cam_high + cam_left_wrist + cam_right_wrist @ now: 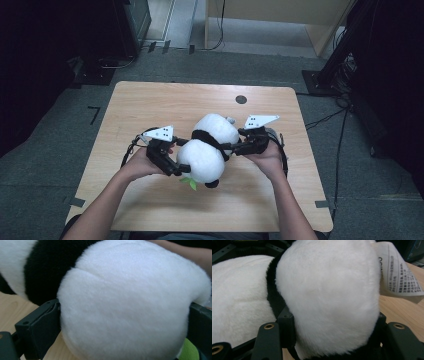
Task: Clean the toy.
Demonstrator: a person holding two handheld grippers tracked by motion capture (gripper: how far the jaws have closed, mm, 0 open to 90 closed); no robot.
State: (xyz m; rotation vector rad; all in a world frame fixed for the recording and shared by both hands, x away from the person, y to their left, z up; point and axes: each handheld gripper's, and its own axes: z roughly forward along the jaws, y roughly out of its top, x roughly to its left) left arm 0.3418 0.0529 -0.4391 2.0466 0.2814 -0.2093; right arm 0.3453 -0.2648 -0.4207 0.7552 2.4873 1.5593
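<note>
The plush panda [209, 148] lies slantwise between both tools, left tool [181, 169] spread around its head, right tool [234, 148] pinching its body.

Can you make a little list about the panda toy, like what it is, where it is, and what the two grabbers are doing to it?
toy: plush panda, white with black band
place: lying on wooden table
left gripper: jaws wide, either side of one white end
right gripper: closed on the other white end
extra: paper tag, green leaf
</note>
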